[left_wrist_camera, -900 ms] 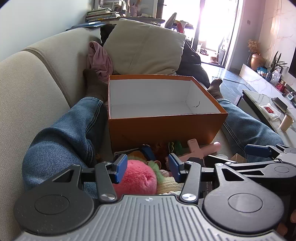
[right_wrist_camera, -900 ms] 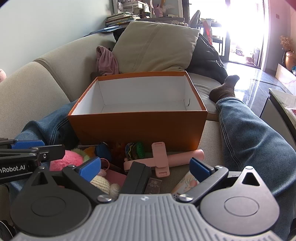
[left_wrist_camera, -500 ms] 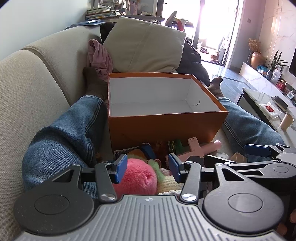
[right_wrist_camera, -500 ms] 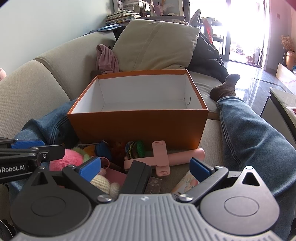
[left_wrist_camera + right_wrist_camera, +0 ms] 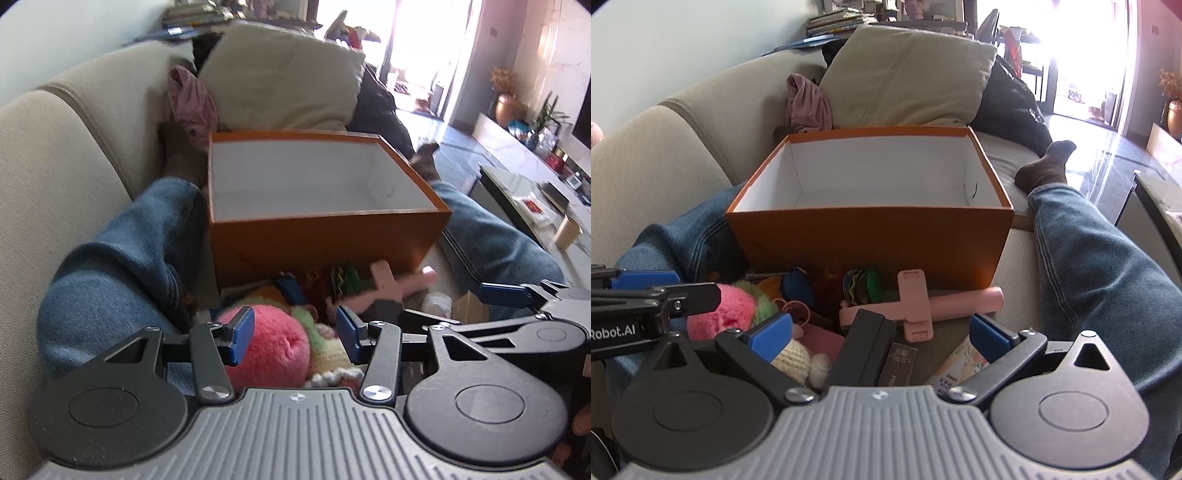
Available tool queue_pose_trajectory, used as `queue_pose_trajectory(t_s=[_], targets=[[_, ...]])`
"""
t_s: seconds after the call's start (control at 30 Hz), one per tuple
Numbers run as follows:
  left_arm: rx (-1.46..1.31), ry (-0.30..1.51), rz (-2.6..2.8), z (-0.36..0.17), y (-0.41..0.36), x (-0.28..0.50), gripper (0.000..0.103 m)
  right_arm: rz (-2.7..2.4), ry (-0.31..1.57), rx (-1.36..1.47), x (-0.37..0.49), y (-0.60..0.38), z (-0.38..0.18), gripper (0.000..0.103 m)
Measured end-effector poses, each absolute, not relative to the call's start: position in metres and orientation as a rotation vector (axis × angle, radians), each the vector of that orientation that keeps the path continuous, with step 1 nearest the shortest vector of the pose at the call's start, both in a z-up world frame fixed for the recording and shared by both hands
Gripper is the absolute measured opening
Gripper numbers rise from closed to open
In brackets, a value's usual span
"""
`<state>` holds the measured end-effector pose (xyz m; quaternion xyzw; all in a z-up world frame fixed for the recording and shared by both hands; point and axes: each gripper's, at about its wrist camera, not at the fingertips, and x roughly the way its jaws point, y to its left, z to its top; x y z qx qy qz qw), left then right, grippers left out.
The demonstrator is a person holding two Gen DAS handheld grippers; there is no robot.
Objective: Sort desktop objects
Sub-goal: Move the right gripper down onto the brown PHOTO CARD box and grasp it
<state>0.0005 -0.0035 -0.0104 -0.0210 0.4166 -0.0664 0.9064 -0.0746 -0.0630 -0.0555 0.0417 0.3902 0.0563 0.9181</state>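
Orange box (image 5: 871, 236) sits open on the sofa (image 5: 55, 155) between the person's jeans legs (image 5: 1108, 273), white inside and empty, so there's free room above its rim. The clutter is jammed against its near wall: pink plush (image 5: 269, 347), pink stick holder (image 5: 919, 304), black case (image 5: 866, 349), a printed card (image 5: 955, 363). Left gripper (image 5: 295, 334) has its fingers partly apart either side of the plush, not clearly pressing it. Right gripper (image 5: 881, 338) is spread wide over the black case, holding nothing. "Robot.AI" reads on the left gripper's side. A cushion (image 5: 908, 74) sits behind the box.
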Motion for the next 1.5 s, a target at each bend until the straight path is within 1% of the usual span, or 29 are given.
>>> queue_pose_trajectory(t_s=[0.03,0.07,0.1,0.17,0.33,0.53,0.67,0.8,0.93,1.03,1.2,1.23,1.27,1.3,1.37,1.5], targets=[[-0.045,0.874,-0.149,-0.012,-0.003,0.001,0.056,0.124,0.817,0.095,-0.073,-0.065,-0.057,0.1],[-0.048,0.893,-0.16,-0.014,-0.003,0.002,0.052,0.134,0.836,0.107,-0.072,-0.066,-0.06,0.094],[-0.045,0.911,-0.165,-0.016,-0.003,0.003,0.051,0.139,0.86,0.118,-0.07,-0.068,-0.064,0.089],[-0.025,0.937,-0.183,-0.019,-0.005,0.003,0.046,0.159,0.92,0.154,-0.066,-0.071,-0.072,0.071],[-0.001,1.021,-0.264,-0.032,-0.017,0.004,0.045,0.186,1.01,0.173,-0.061,-0.07,-0.091,0.057],[0.069,1.128,-0.265,-0.049,-0.032,0.01,0.045,0.176,1.072,0.194,-0.058,-0.077,-0.104,0.058],[0.111,1.17,-0.271,-0.057,-0.037,0.015,0.048,0.2,1.087,0.216,-0.055,-0.078,-0.107,0.058],[0.135,1.181,-0.264,-0.059,-0.039,0.019,0.049,0.241,1.116,0.206,-0.054,-0.075,-0.106,0.053],[0.148,1.187,-0.267,-0.062,-0.041,0.021,0.054,0.247,1.153,0.183,-0.052,-0.075,-0.111,0.051],[0.145,1.189,-0.27,-0.063,-0.042,0.022,0.057,0.24,1.167,0.19,-0.047,-0.077,-0.117,0.046],[0.135,1.199,-0.28,-0.065,-0.042,0.023,0.059,0.238,1.183,0.179,-0.04,-0.075,-0.127,0.045],[0.132,1.201,-0.282,-0.065,-0.041,0.023,0.059,0.237,1.183,0.173,-0.039,-0.075,-0.129,0.043],[0.127,1.205,-0.283,-0.065,-0.04,0.023,0.059,0.232,1.187,0.158,-0.038,-0.075,-0.13,0.035],[0.117,1.215,-0.291,-0.065,-0.038,0.022,0.059,0.235,1.187,0.154,-0.039,-0.076,-0.131,0.035],[0.083,1.234,-0.321,-0.065,-0.034,0.02,0.059,0.245,1.199,0.152,-0.041,-0.082,-0.129,0.031],[0.051,1.277,-0.347,-0.073,-0.03,0.022,0.059,0.245,1.22,0.136,-0.046,-0.092,-0.126,0.027]])
